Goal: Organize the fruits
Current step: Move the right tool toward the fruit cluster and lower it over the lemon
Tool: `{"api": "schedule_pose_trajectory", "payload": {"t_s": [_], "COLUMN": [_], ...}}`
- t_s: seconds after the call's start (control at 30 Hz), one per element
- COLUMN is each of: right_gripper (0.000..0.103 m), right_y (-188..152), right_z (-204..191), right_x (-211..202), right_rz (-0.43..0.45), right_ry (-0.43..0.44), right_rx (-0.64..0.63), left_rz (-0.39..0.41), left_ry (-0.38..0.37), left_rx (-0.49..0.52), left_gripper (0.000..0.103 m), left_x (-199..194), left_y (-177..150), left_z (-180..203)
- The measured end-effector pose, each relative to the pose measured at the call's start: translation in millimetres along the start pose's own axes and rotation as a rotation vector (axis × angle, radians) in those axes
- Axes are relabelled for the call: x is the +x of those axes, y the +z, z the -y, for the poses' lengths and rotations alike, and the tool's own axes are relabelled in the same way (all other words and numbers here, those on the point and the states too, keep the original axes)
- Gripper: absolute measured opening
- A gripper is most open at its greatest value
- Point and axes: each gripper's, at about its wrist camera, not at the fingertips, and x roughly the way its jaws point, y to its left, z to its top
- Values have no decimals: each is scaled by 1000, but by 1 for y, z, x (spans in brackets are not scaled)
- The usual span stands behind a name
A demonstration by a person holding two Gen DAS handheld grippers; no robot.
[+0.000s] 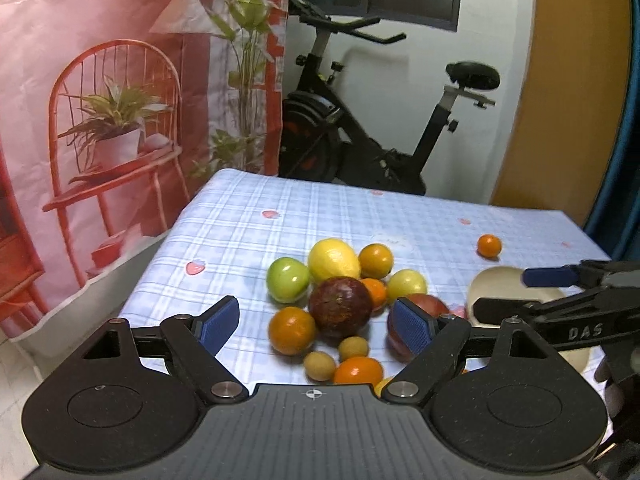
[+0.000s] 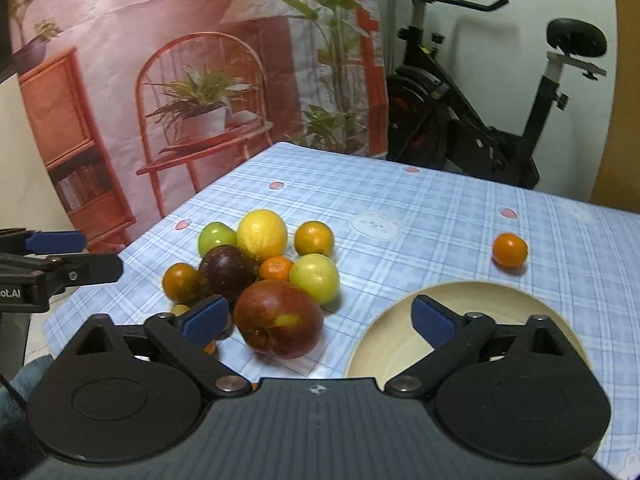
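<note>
Right wrist view shows the fruit pile (image 2: 260, 276) at centre frame on the checked desk (image 2: 420, 216), with the red apple (image 2: 278, 318) nearest, lying between the spread fingers (image 2: 206, 320) of the right gripper (image 2: 320, 318), which is open and holds nothing. The cream bowl (image 2: 384, 344) sits just right of the apple at lower right, apparently empty; one small orange (image 2: 509, 250) lies apart at right. Behind the apple come a green-yellow fruit (image 2: 315, 278), a dark purple fruit (image 2: 226, 270), a lemon (image 2: 262, 234) and a green fruit (image 2: 216, 238). The likely step is taking the apple for the bowl: I would centre both pads on its widest part, close gently since it is round and smooth and could roll out, lift straight up so the neighbours touching it are not scattered, then lower it into the bowl before letting go. In the left wrist view the left gripper (image 1: 316, 324) is also open and empty, above the near side of the pile, the purple fruit (image 1: 340, 306) between its fingers. Writing: "DAS" (image 1: 585, 333) on the right gripper's arm at right of that view, and a cut-off "ot.AI" (image 2: 10, 293) at the left edge of the right view.
</note>
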Motion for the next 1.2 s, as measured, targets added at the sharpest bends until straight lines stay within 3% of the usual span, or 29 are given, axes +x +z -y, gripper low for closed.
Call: {"api": "schedule_pose_trajectory", "payload": {"t_s": [0.1,0.4,0.67,0.87,1.2], "right_gripper": [93,87,80,66,59], "right_y": [0,3,-3,-11,-29], "right_z": [-6,-21,-28,-46,-75], "right_x": [-1,-14,-20,-17,14], "right_rz": [2,36,16,-34,-139], "right_ry": [16,23,70,145,218], "right_rx": [-29,-97,-107,-161,-313], "left_rz": [1,72,-17,-76,-115], "left_ry": [-15,-47,-105,-144,-131], "left_rx": [-24,-94,-76,-114,-123], "left_gripper": [85,67,63,61,61], "left_x": [1,-7,-4,-2,8], "left_y": [-5,5,-19,-29,-27], "left_z": [-1,-4,2,-8,-10]}}
